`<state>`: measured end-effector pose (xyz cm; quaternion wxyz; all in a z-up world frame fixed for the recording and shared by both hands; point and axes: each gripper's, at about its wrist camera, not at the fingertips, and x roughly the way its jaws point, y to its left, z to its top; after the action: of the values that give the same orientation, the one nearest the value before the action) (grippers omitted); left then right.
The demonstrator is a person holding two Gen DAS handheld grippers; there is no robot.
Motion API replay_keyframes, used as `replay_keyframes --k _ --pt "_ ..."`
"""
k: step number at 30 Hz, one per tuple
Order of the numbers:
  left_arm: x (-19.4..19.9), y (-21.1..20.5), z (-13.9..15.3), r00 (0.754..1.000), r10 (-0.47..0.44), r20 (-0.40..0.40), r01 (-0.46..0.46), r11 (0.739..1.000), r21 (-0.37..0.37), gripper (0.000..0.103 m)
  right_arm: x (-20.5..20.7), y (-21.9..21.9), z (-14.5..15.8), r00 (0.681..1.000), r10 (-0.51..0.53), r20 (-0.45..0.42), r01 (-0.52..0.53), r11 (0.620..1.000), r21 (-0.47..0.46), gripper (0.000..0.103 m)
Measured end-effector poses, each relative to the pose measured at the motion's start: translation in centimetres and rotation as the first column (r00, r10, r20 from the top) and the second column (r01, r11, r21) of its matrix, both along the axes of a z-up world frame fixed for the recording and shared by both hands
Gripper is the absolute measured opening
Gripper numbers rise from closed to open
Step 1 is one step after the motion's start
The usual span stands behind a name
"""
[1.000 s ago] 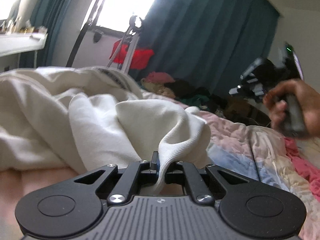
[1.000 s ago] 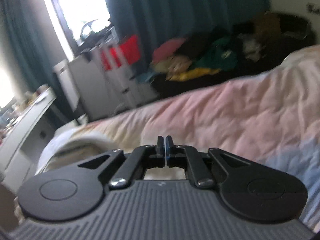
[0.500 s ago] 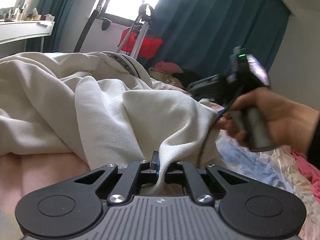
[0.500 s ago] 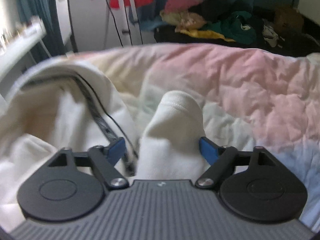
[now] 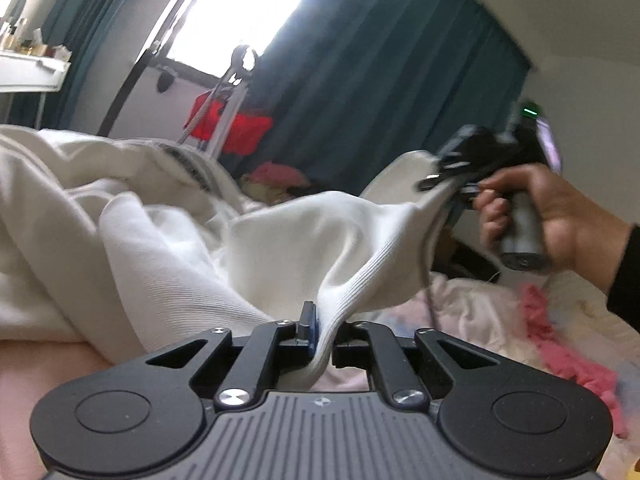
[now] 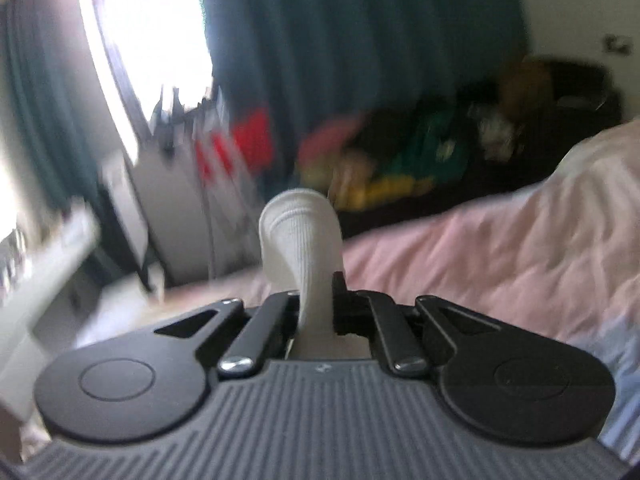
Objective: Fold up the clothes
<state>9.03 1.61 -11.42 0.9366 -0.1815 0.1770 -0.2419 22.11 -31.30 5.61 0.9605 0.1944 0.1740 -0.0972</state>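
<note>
— Left-wrist view first: what has the left gripper got?

— Its jaws are closed tight on a ribbed edge of the white garment. The cloth runs up from the pinch and spreads leftward in heaped folds over the pink bedspread, and a dark printed band shows on one fold further back.

— And the other end?

— The same ribbed edge rises to the upper right, where the right gripper has it. The person's right hand is wrapped round the grey handle (a green light glows on top of the unit). The stretch of cloth between the two grippers hangs clear of the bed.

— Does the right-wrist view agree?

— It does, though it is smeared with blur. The right gripper is closed down on a narrow bunch of the white garment, whose ribbed end stands up in a rounded loop just above the fingers. The pink bedspread fills the right side.

— Anything behind?

— Teal curtains beside a bright window, a red cloth hanging on a rack, and a pile of mixed clothes at the far edge of the bed, too blurred to sort.
</note>
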Motion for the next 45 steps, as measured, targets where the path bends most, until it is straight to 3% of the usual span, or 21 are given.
replay_keyframes --k 2,4,9,14,15,17,21,23,24,29,33,34,36,37,38,41,43,45 --pt "-0.3 -0.5 0.1 1.000 -0.019 0.009 0.019 1.000 0.011 0.011 -4.0 -2.6 0.4 0.991 -0.080 0.105 0.078 0.997 0.015 0.005" --pt "-0.2 -1.4 -0.2 0.999 -0.051 -0.012 0.051 0.998 0.039 0.012 -7.7 -5.8 -1.7 0.979 -0.186 0.085 0.181 0.982 0.061 0.005" --pt "0.4 -3.8 -1.8 0.991 -0.093 -0.095 0.106 0.984 0.141 0.012 -14.8 -12.5 -11.5 0.945 -0.304 -0.120 0.325 0.909 0.260 0.006" --pt "1.3 -4.5 -2.9 0.988 -0.077 -0.133 0.104 0.972 0.210 0.012 -19.0 -15.0 -18.8 0.904 -0.283 -0.319 0.413 0.766 0.492 0.009" --pt "1.5 -4.5 -3.0 0.989 -0.068 -0.132 0.097 0.970 0.222 0.012 -19.7 -15.3 -19.8 0.898 -0.275 -0.344 0.427 0.736 0.526 0.010" --pt "1.6 -4.2 -2.8 0.990 -0.059 -0.129 0.086 0.974 0.212 0.011 -20.9 -15.2 -19.4 0.905 -0.294 -0.306 0.420 0.725 0.546 0.019" --pt "1.5 -3.6 -2.1 0.991 -0.045 -0.123 0.066 0.983 0.170 0.007 -22.5 -14.7 -17.6 0.883 -0.393 -0.254 0.468 0.748 0.470 0.042" --pt "1.4 -3.2 -1.7 0.992 -0.038 -0.119 0.056 0.987 0.149 0.006 -23.1 -14.6 -16.6 0.872 -0.444 -0.205 0.487 0.759 0.431 0.062" --pt "1.4 -3.0 -1.5 0.992 -0.034 -0.118 0.051 0.989 0.139 0.006 -23.3 -14.5 -16.2 0.871 -0.458 -0.180 0.489 0.767 0.415 0.063" --pt "1.3 -2.2 -0.6 0.994 -0.016 -0.111 0.026 0.996 0.086 0.006 -20.0 -13.9 -14.8 0.944 -0.312 -0.104 0.326 0.847 0.420 0.063" --pt "1.2 -1.5 0.1 0.994 -0.002 -0.106 0.006 0.999 0.043 0.005 -14.9 -14.5 -16.4 0.967 -0.186 -0.175 0.251 0.817 0.519 0.063" --pt "1.1 -1.2 0.2 0.995 -0.002 -0.101 0.005 1.000 0.026 0.005 -13.6 -14.8 -16.8 0.961 -0.185 -0.204 0.266 0.812 0.519 0.062" --pt "1.1 -0.3 0.5 0.996 -0.009 -0.085 0.008 1.000 -0.018 0.005 -11.2 -15.2 -16.6 0.928 -0.233 -0.290 0.345 0.832 0.434 0.047" --pt "1.1 -0.1 0.7 0.997 -0.015 -0.073 0.013 0.999 -0.031 0.005 -10.4 -15.3 -16.4 0.904 -0.265 -0.337 0.390 0.833 0.392 0.019" --pt "1.3 0.0 0.9 0.998 -0.024 -0.058 0.022 0.999 -0.037 0.005 -9.4 -15.6 -16.3 0.890 -0.271 -0.367 0.411 0.826 0.386 0.010" --pt "1.9 0.2 1.2 0.998 -0.053 -0.038 0.050 0.997 -0.063 0.004 -7.4 -15.5 -13.8 0.904 -0.273 -0.330 0.391 0.842 0.373 0.007" --pt "2.4 0.3 0.9 0.997 -0.059 -0.043 0.055 0.994 -0.090 0.004 -6.5 -14.8 -10.2 0.934 -0.265 -0.238 0.335 0.879 0.338 0.007" --pt "2.6 0.5 0.9 0.996 -0.073 -0.047 0.067 0.992 -0.110 0.004 -7.3 -14.4 -6.1 0.961 -0.260 -0.090 0.275 0.893 0.356 0.006"
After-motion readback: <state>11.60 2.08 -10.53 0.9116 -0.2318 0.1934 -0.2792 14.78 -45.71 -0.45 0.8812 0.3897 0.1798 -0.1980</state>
